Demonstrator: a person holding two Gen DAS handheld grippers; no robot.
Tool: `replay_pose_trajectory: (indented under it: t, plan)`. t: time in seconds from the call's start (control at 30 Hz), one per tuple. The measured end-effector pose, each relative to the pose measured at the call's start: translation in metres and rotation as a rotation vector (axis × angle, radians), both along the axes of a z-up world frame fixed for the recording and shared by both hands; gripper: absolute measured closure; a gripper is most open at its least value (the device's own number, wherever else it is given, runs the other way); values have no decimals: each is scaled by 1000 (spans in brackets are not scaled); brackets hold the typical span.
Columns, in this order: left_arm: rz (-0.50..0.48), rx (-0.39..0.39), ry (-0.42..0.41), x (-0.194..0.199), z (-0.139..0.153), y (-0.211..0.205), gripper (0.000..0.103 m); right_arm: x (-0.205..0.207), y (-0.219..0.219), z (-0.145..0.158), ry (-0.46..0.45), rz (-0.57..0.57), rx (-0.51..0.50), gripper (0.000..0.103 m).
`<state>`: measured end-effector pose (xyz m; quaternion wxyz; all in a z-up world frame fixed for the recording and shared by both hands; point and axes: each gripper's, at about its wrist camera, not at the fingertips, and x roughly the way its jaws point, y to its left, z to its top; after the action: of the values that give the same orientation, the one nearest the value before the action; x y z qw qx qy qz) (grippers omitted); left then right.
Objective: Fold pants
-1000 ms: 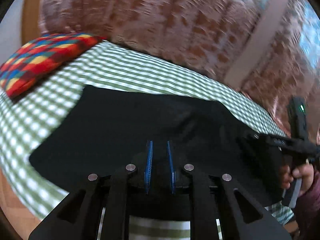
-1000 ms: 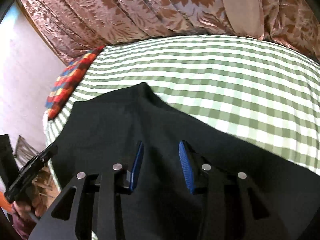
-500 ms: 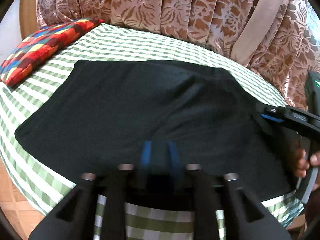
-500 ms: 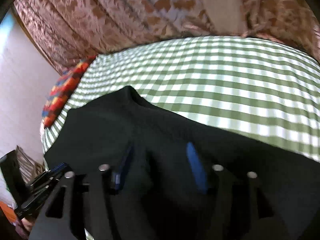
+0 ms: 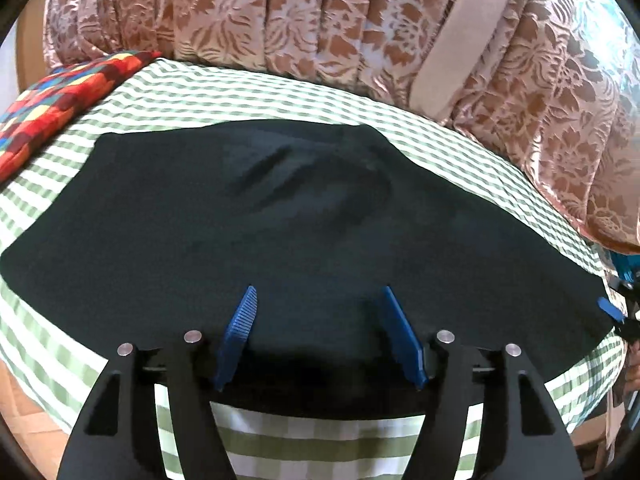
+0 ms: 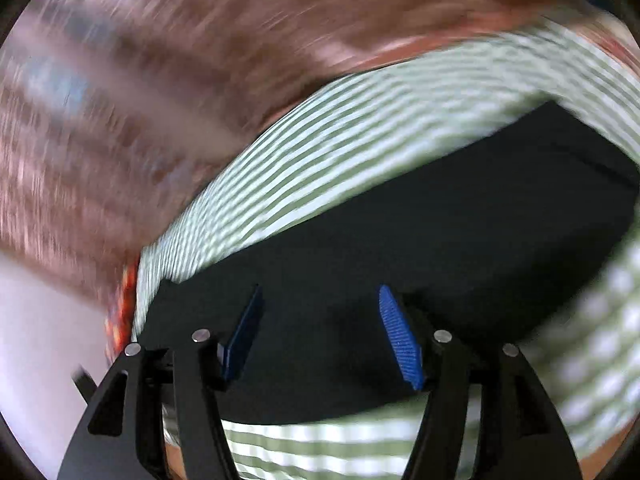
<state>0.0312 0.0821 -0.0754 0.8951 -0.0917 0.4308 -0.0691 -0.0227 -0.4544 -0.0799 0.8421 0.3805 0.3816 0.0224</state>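
Black pants [image 5: 280, 220] lie folded flat on the green-checked bed sheet [image 5: 280, 92], with a few soft creases near the far edge. My left gripper [image 5: 319, 290] hovers over their near edge, its jaws opening wide; the blue pads [image 5: 240, 328] press on nothing. In the blurred right wrist view the pants [image 6: 460, 240] stretch away to the right. My right gripper [image 6: 321, 288] is above their near corner, jaws opening too, with only cloth below them. A blue pad of the right gripper [image 5: 610, 308] shows at the pants' right end.
A patchwork pillow [image 5: 60, 100] in red, blue and yellow lies at the bed's far left. A brown floral curtain [image 5: 320, 20] hangs close behind the bed. The sheet's near edge [image 5: 320, 440] drops off just below my left gripper. Floor [image 5: 24, 420] shows at lower left.
Both jaws have spread much wider and the left one no longer pinches cloth. The left gripper drew back a little. The right gripper swung fast sideways and rolled, so its view is smeared.
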Motion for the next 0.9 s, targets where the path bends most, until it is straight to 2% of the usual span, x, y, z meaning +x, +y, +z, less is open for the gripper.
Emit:
replay_pose_trajectory:
  t: [0.07, 0.17, 0.27, 0.37, 0.47, 0.63, 0.77, 0.83, 0.9]
  plan:
    - [-10, 17, 4, 1, -3, -8, 39, -27, -43, -14, 11, -136, 93, 43]
    - [-24, 44, 11, 3, -5, -17, 34, -50, -81, -36, 18, -259, 195, 56]
    - [-26, 55, 24, 4, -7, -21, 32, -58, -96, -54, 18, -291, 271, 70]
    - [-25, 57, 40, 4, -8, -21, 32, -62, -96, -53, 6, -293, 285, 70]
    - [-23, 41, 54, 6, -11, -18, 32, -75, -104, -51, 10, -314, 259, 61]
    - [-28, 17, 63, 9, -14, -19, 21, -88, -118, -67, 1, -370, 321, 62]
    - [-30, 22, 53, 7, -16, -23, 18, -74, -118, -65, -12, -365, 299, 62]
    - [-41, 29, 51, 6, -18, -24, 16, -63, -117, -63, -3, -361, 269, 69]
    - [-54, 38, 53, 6, -18, -26, 15, -54, -117, -63, 11, -360, 247, 86]
